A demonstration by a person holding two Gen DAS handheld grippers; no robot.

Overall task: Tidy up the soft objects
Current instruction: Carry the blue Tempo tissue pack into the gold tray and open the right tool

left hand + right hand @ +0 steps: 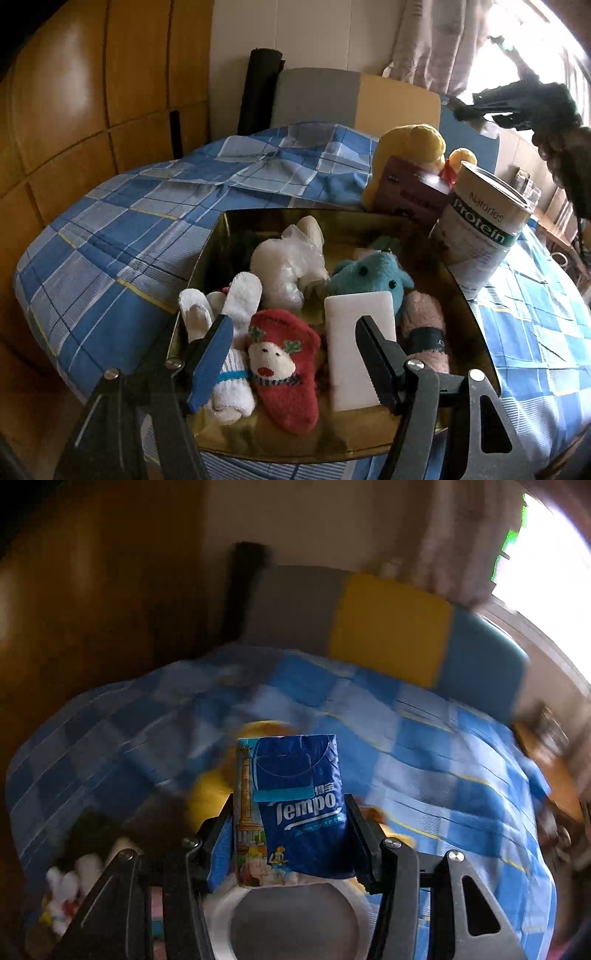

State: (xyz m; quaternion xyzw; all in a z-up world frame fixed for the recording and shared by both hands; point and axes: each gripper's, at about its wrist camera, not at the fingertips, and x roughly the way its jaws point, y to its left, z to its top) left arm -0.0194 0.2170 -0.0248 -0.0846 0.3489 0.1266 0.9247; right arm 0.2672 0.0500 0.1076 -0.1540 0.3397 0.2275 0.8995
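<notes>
- Where lettering can be read, the tissue pack [295, 805] shows "Tempo" in white on blue, with a tower drawing down its left edge; the canister [480, 236] reads "Naturies Protein".
- Right gripper [291, 834]: both fingers are clamped on the sides of the tissue pack, which is held upright above the blue checked bedspread [443, 746]. The background of this view is motion-blurred.
- Just below the pack lies a white ring-shaped rim [221, 912]; what it belongs to cannot be told.
- Left gripper [295, 354]: fingers spread apart, grasping nothing, poised over the near part of the gold tray [236, 432].
- Tray contents, near to far: a red sock with a reindeer face [284, 365], a rolled white sock [232, 391], a flat white block [354, 354], a pink fuzzy sock [424, 332], a teal plush toy [373, 277] and a white plush in clear plastic [288, 266].
- The canister stands just beside the tray's far right corner. A dark red box [410, 188] and a yellow plush [410, 147] sit behind it.
- In the left wrist view the right gripper [495, 107] appears at far right, raised against the bright window.
</notes>
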